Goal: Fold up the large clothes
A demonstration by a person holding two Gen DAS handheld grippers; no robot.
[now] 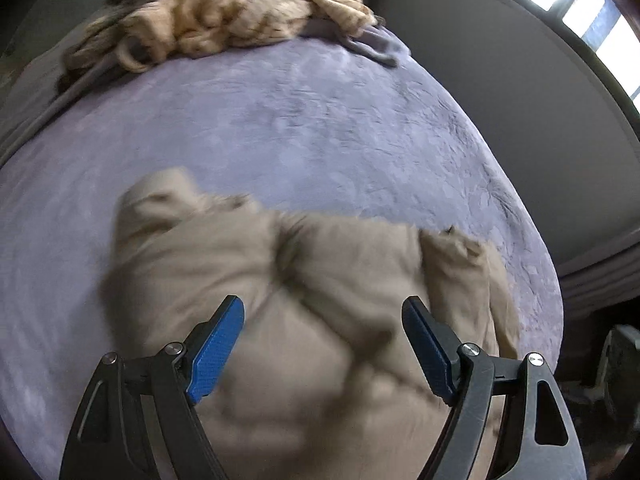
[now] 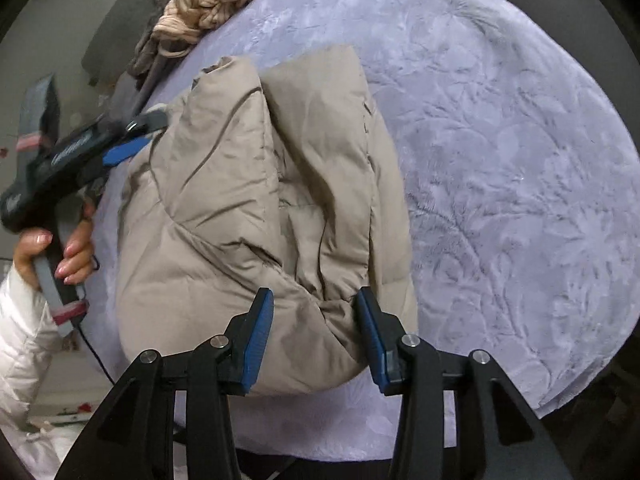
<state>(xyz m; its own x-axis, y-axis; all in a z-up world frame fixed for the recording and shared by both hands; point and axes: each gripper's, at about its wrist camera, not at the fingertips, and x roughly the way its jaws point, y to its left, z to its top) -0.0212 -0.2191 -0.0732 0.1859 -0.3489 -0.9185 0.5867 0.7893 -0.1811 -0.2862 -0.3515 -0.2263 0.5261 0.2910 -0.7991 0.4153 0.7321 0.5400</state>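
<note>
The right gripper (image 2: 316, 316), black-framed with blue pads, hangs over the near end of a beige quilted puffer jacket (image 2: 264, 200); its jaws stand partly apart with a bulge of the jacket's rounded fold between them, and whether the pads press the cloth cannot be told for sure, though a gap shows at each side. The left gripper (image 1: 324, 336), of the same black and blue make, is spread wide above the jacket with nothing clamped; in the right wrist view it (image 2: 132, 140) sits at the jacket's left flank, carried by a hand (image 2: 60, 248) on a grey handle, with a white padded sleeve (image 2: 20, 340) below. The jacket lies bundled and folded over itself on a lilac plush bedspread (image 2: 500, 180), toward the spread's left side and near edge. The left wrist view of it is blurred. At the far edge of the bedspread lies a heap of tan ribbed knitwear (image 1: 224, 20) on some darker grey cloth (image 1: 376, 46).
</note>
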